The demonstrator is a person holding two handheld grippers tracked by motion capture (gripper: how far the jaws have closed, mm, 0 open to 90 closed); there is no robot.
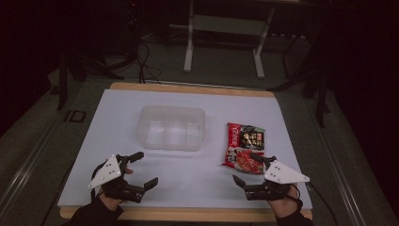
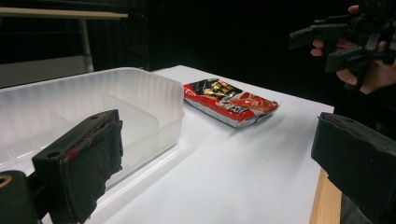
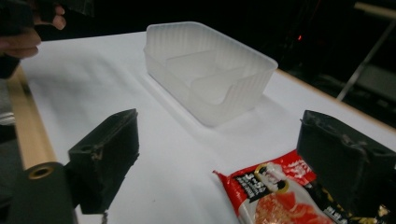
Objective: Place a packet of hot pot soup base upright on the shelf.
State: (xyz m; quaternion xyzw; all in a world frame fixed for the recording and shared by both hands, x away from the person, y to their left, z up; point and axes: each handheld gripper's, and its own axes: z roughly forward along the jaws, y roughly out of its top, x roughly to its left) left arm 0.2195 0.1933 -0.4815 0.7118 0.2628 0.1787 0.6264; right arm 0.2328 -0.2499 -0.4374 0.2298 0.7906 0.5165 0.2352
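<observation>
The person is holding both claws low over the near edge of the desk, one in each hand. The left claw is hovering with its jaws standing wide apart and nothing between them; in the left gripper view its two black pads are framing bare white desk. Just ahead of it and a little toward the right claw, the clear plastic tub is sitting upright on the white surface, with shallow dividers showing inside it.

The right claw is also gaping open, gripping nothing. The red and black snack packet is lying flat on the desk right in front of it; one jaw is reaching over the packet's near end, though I cannot tell whether it is touching. In the right gripper view the packet's near end is lying between the pads, closer to the right-hand one, and the tub is standing farther off, apart from the packet.
</observation>
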